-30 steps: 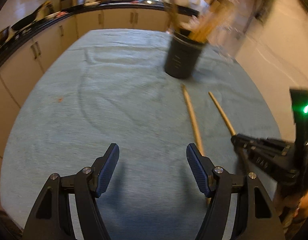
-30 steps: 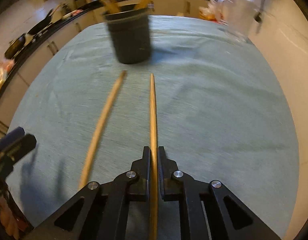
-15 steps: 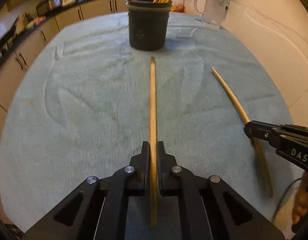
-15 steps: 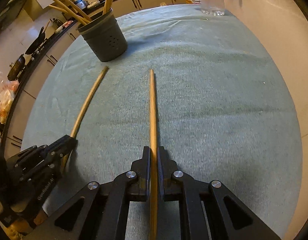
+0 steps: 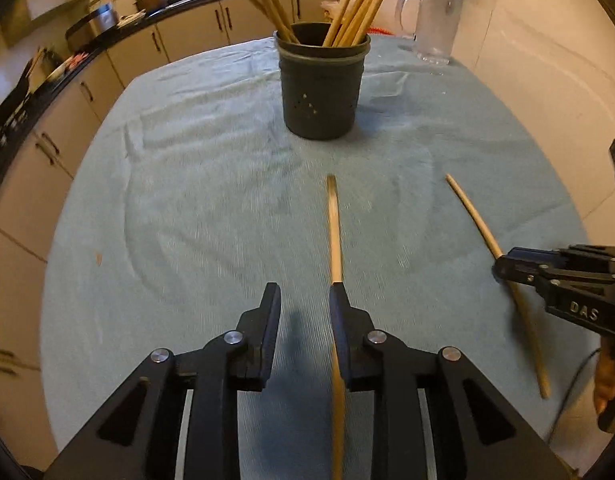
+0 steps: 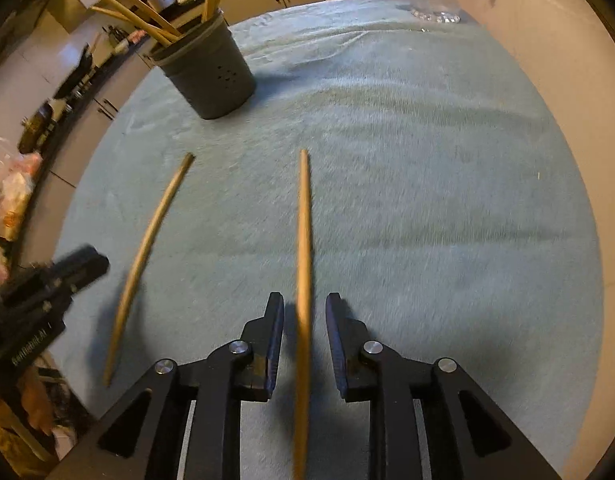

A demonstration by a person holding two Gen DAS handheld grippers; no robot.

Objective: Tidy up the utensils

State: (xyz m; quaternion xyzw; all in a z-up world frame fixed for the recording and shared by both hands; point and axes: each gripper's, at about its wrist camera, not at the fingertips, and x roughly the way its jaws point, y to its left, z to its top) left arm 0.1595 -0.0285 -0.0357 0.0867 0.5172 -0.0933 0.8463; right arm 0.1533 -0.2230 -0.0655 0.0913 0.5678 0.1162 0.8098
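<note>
Nearest: left tongs (image 5: 303,300) were opening, one stick (image 5: 334,236) against the right pad only. Right tongs (image 6: 304,312) were opening, a second stick (image 6: 304,240) loose between the pads. Both sticks lay on the surface (image 5: 187,200). Far: holder (image 5: 322,84) already held many; two left.

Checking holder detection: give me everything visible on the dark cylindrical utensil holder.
The dark cylindrical utensil holder is a dark grey, matte, slightly tapered cup, plastic or metal by its look, with a thin rim band and small punched holes in its wall. It stands upright on the pale blue-green cloth, far from both grippers. Several light wooden sticks lean out of its open top in two fanned bunches. Nothing else touches it; a clear glass jug stands behind it, apart.
</note>
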